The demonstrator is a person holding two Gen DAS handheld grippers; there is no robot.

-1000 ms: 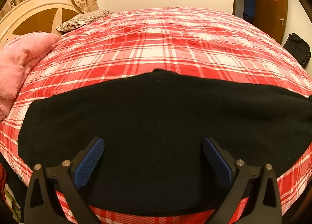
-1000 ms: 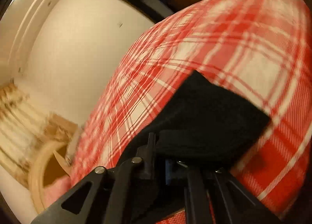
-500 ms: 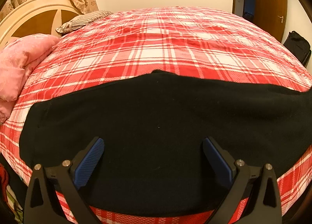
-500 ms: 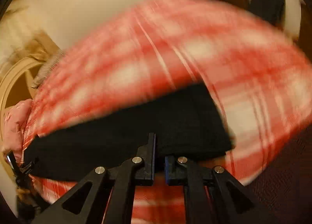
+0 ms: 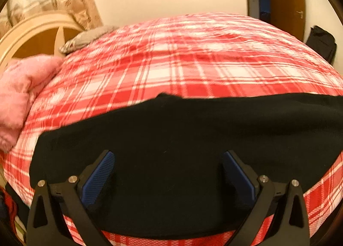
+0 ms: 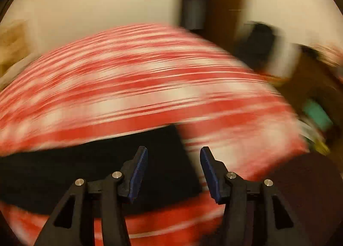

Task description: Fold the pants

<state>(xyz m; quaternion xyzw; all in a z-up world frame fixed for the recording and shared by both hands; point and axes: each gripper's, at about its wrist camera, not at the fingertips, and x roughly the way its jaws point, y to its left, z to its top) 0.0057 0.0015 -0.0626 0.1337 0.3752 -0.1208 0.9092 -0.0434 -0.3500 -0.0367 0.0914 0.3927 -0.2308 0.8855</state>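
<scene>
Left wrist: pants (image 5: pixel 182 149) flat under spread, empty left fingers (image 5: pixel 100 173); right fingers (image 6: pixel 140 171) also apart, over pants' end.

Right gripper (image 6: pixel 173 160) hangs with jaws spread wide above the near right end of black pants (image 6: pixel 107 168) lying flat on a red plaid bed (image 6: pixel 150 87). Heavy blur smears the wall and dark doorway (image 6: pixel 193 6) beyond.
</scene>
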